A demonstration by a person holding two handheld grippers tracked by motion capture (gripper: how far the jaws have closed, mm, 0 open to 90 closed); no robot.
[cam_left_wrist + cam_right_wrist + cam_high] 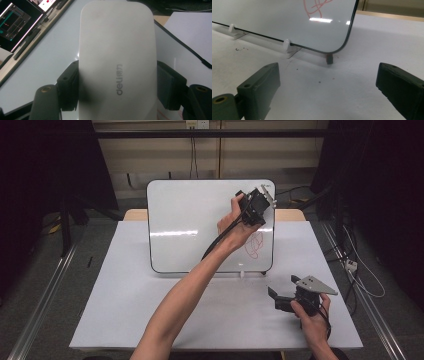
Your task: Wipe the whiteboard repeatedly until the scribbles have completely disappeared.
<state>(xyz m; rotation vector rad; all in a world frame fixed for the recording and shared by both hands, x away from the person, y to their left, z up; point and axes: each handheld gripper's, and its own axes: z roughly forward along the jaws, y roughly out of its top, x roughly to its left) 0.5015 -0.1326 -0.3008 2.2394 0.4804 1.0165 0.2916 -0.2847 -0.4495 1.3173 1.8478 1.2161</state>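
Centre of the high view: whiteboard (200, 227) propped upright on the table (125, 295). Upper right of centre: left gripper (256, 206) raised against the board's right part, clamped on a white eraser (117, 60), just above a red scribble (254, 245); contact with the board hard to judge. Lower right: right gripper (280, 299) low over the table, jaws wide, nothing between.

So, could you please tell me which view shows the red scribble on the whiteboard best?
The high view: the whole red scribble shows on the whiteboard, just below the left hand. The right gripper view cuts it off at the top edge; the left gripper view catches faint red marks at bottom right.
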